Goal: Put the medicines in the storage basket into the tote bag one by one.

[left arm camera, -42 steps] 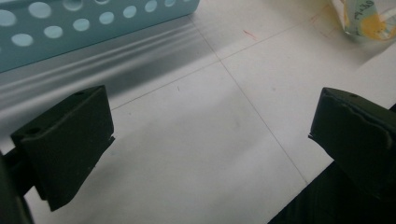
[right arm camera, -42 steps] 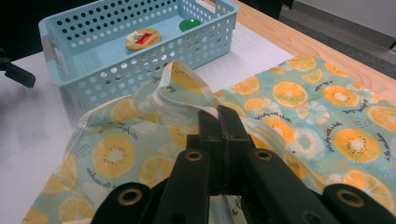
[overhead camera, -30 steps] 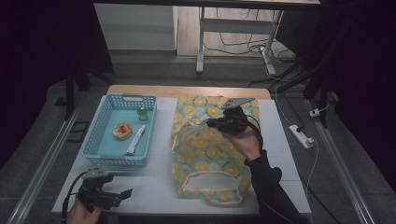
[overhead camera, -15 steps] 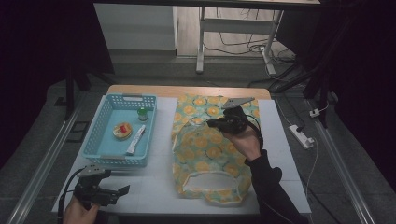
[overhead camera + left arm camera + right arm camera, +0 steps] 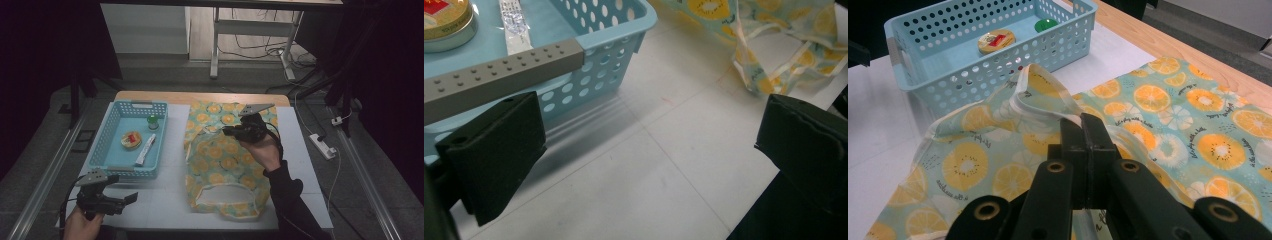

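A light-blue cloth [image 5: 225, 165] printed with orange and lemon slices lies spread on the white table, its white-trimmed opening toward the front edge. My right gripper [image 5: 227, 132] is shut on a raised white-trimmed fold of this cloth [image 5: 1168, 125], and in the right gripper view its jaws [image 5: 1081, 122] are pressed together on the trim. My left gripper [image 5: 131, 198] is held low at the front left of the table. Its jaws stand wide apart over bare table [image 5: 649, 135] with nothing between them, and the cloth's corner [image 5: 774, 30] lies ahead of it.
A light-blue perforated basket [image 5: 135, 104] stands at the left, just beyond the left gripper [image 5: 609, 50]. It holds a round tin [image 5: 131, 140], a white tube [image 5: 146, 150] and a green-capped item [image 5: 152, 121]. A power strip [image 5: 322, 145] lies on the floor at the right.
The left gripper has edged slightly left and away from the front edge. The right gripper keeps its hold on the cloth with hardly any movement.
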{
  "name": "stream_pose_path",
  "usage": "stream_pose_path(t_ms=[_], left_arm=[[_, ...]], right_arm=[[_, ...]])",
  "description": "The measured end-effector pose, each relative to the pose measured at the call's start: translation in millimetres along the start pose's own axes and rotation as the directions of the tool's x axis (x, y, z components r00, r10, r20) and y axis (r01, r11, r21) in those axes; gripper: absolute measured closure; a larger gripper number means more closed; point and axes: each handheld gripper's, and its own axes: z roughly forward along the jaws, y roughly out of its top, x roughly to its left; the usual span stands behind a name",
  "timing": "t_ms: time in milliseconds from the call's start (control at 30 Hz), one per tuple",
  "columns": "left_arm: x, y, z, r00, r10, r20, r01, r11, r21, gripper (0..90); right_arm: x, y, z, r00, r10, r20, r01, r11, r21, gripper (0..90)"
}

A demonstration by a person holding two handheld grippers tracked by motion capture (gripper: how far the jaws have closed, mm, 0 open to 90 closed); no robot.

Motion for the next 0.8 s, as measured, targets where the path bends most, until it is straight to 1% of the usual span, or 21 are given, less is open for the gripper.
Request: stream_pose_path(t_ms=[100,200,267,367,433,567,600,733,800], left_arm=[[1.8,1.7,0.2,1.0,-0.004,0.001,0.004,1.0,0.004,0.0],[1.7,5.1,-0.3,0.9999,0.006,-0.008,-0.006,0.9999,0.011,0.0],[2.2,8.1,-0.7,0.9999,0.005,-0.01,-0.005,0.9998,0.017,0.0],[3.7,12.5,-1.2,0.9999,0.009,-0.011,-0.009,0.9999,0.014,0.0],[4.8,16.2,-0.9,0.9996,0.015,-0.023,-0.014,0.9998,0.016,0.0],[7.4,21.1,1.1,0.9997,0.004,-0.025,-0.004,1.0,0.006,0.0],[8.1,22.0,1.9,0.9997,0.007,-0.025,-0.007,1.0,-0.001,0.0],[11.9,27.4,4.0,0.9987,0.021,-0.046,-0.02,0.9998,0.002,0.0],[14.3,31.7,4.1,0.9981,0.025,-0.057,-0.024,0.9996,0.013,0.0]], right_arm=[[-0.1,-0.3,0.5,1.0,0.0,-0.002,0.0,1.0,0.005,90.0],[0.2,0.0,0.3,1.0,-0.001,-0.002,0.001,1.0,0.006,90.0],[0.4,0.2,0.1,1.0,-0.003,-0.002,0.003,1.0,0.007,90.0],[0.6,0.1,0.4,1.0,-0.003,-0.003,0.003,1.0,0.008,90.0],[0.6,-0.1,0.8,1.0,-0.006,-0.004,0.006,1.0,0.01,90.0],[1.3,-0.2,1.7,1.0,-0.007,-0.005,0.007,1.0,0.012,90.0],[1.5,-0.1,1.6,0.9999,-0.009,-0.005,0.009,1.0,0.013,90.0],[2.2,0.4,1.0,0.9999,-0.016,-0.004,0.016,1.0,0.013,90.0],[2.3,0.5,0.8,0.9999,-0.015,-0.004,0.015,1.0,0.012,90.0]])
